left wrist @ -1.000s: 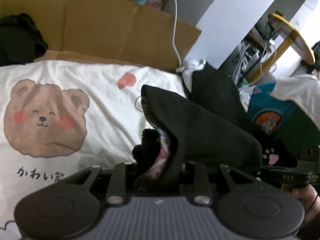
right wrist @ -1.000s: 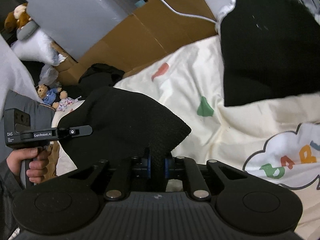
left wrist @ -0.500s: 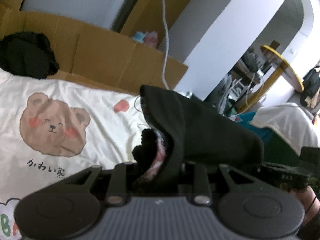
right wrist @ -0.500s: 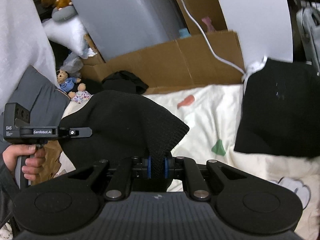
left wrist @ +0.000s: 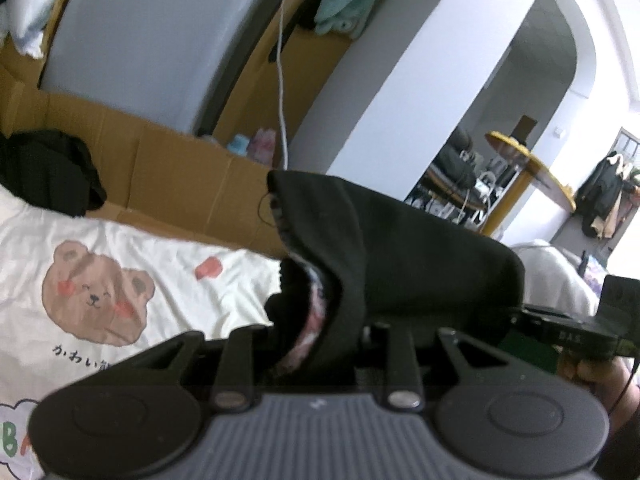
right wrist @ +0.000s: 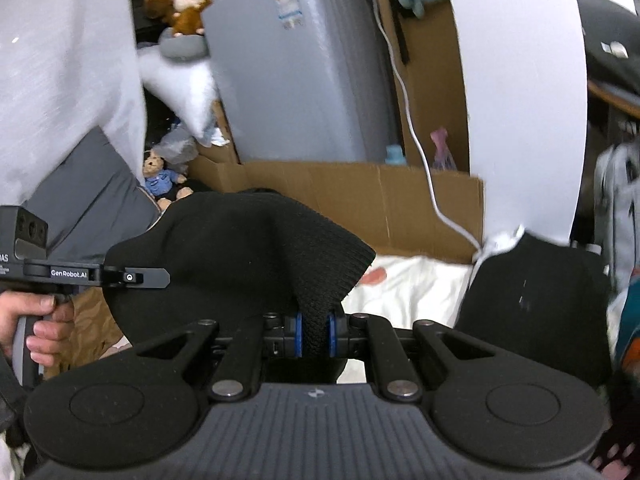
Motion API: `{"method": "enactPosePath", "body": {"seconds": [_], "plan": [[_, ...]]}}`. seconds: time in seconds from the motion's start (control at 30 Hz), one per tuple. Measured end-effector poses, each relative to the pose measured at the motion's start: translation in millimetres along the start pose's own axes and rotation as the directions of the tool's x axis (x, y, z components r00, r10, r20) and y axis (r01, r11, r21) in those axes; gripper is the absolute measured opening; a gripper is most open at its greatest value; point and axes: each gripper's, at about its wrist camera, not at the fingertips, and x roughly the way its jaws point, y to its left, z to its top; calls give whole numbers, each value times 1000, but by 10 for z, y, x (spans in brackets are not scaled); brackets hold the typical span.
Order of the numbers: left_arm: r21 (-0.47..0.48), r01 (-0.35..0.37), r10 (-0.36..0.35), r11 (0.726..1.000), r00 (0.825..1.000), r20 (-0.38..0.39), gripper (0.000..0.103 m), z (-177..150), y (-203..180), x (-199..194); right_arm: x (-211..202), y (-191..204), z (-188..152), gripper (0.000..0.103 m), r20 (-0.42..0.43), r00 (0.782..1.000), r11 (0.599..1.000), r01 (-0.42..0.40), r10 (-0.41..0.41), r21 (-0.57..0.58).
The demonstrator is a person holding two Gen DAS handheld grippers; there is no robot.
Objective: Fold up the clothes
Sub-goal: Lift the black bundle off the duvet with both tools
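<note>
A black knit garment (left wrist: 400, 248) with a pink patterned lining hangs in the air between both grippers. My left gripper (left wrist: 316, 332) is shut on one bunched edge of it; the cloth hides its fingertips. In the right wrist view the black garment (right wrist: 240, 256) drapes over my right gripper (right wrist: 315, 334), whose blue pads (right wrist: 298, 334) pinch a ribbed hem. The left gripper (right wrist: 132, 277) shows at the far left of that view, held by a hand (right wrist: 40, 320). The right gripper's body (left wrist: 568, 332) shows at the right of the left wrist view.
A cream bedsheet (left wrist: 168, 272) with a bear print (left wrist: 96, 292) lies below. Another black garment (right wrist: 536, 304) lies on it to the right, and a dark pile (left wrist: 48, 172) at the back left. Cardboard (right wrist: 360, 200), a grey appliance (right wrist: 296, 64) and a white cable (right wrist: 416, 136) stand behind.
Both grippers have risen with the black garment, lifting it off the bedsheet. The views now tilt up toward the wall and the grey appliance. The right gripper has rolled level.
</note>
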Motion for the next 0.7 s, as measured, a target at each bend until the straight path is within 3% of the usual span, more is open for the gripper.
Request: {"method": "enactPosePath", "body": {"seconds": [0.43,0.7], "plan": [[25,0,-2,1000,997,82,29,175,-557,-286,-615,127,480,12,-2,1000,989,-19,19,-147],[35,-8,3,999,992,129,29,303,-884,-309,-910,58,664,12,66,998,982,-11,24,-189]]}}
